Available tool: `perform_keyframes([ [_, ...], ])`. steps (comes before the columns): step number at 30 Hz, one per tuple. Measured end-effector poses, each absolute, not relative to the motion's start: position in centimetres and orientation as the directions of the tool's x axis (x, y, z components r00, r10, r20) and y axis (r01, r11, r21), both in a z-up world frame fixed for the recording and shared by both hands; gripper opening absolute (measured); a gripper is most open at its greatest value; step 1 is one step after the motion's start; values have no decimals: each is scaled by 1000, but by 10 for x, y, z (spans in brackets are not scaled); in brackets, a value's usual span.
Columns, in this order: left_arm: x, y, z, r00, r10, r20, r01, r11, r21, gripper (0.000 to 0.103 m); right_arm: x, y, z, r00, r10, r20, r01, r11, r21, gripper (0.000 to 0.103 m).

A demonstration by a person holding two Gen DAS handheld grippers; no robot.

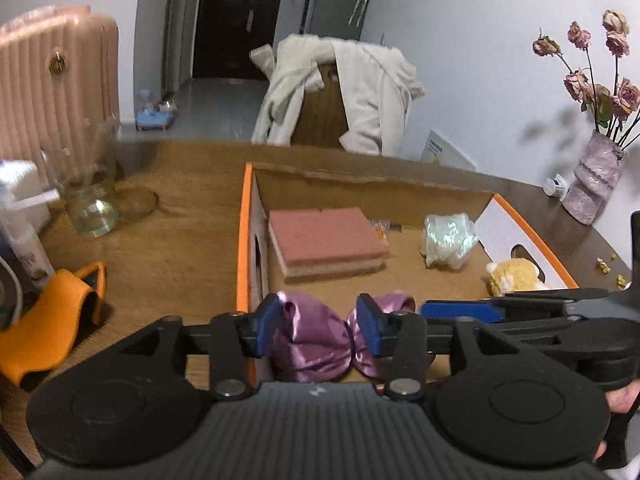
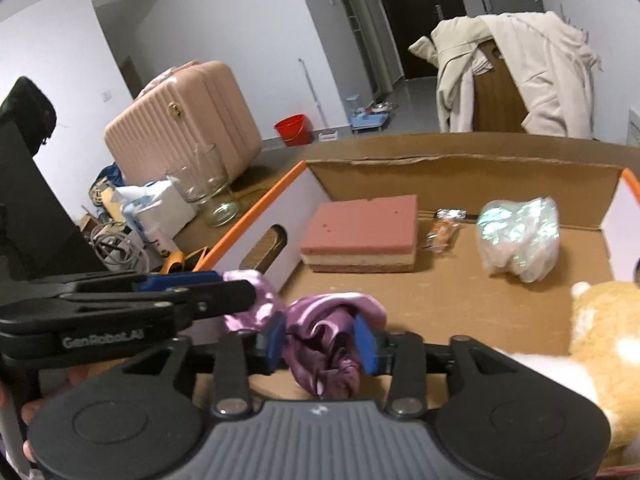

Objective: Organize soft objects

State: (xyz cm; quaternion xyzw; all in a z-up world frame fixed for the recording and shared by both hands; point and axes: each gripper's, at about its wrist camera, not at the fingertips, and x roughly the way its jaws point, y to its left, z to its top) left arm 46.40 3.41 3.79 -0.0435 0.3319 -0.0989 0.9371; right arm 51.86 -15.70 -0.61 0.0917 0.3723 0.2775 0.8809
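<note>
Both grippers grip the same purple satin cloth [image 1: 312, 344] at the near edge of the orange-rimmed cardboard box [image 1: 245, 240] on the desk [image 1: 180, 216]. The left gripper [image 1: 318, 330] has its jaws closed partway on a bunched fold, the cloth bulging between the blue pads. The right gripper [image 2: 322, 342] pinches another gather of the cloth, jaws closed against it. Only the left wrist view shows the vase of dried roses [image 1: 596, 176] by the wall and the orange slipper-like object [image 1: 52, 320] on the desk. Only the right wrist view shows the red bucket [image 2: 293, 129] on the floor and a small wrapped snack [image 2: 444, 230] inside the box. Both views show the pink sponge block [image 1: 326, 242], the iridescent plastic bundle [image 1: 450, 240] and a yellow plush toy [image 1: 514, 276] in the box. A glass jar [image 1: 86, 192], a pink suitcase [image 1: 56, 84] and a coat-draped chair [image 1: 340, 92] lie beyond.
</note>
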Motion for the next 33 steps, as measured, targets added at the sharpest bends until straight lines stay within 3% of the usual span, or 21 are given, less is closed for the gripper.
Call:
perform_keyframes([
  [4, 444, 31, 60, 784, -203, -586, 160, 979, -125, 48, 502, -176, 19, 612, 554, -565, -422, 833, 359, 46],
  [8, 408, 28, 87, 822, -182, -539, 155, 983, -96, 63, 466, -199, 50, 660, 552, -509, -441, 834, 332, 60],
  [12, 360, 21, 107, 848, -164, -504, 155, 986, -60, 65, 419, -224, 74, 700, 544, -463, -449, 839, 308, 65],
  [19, 262, 4, 120, 888, -129, -442, 145, 989, 2, 80, 323, -269, 86, 760, 507, -407, -428, 862, 274, 72],
  [33, 167, -36, 105, 909, -141, -393, 151, 989, -5, 87, 210, -305, 77, 797, 502, -336, -441, 864, 244, 83],
])
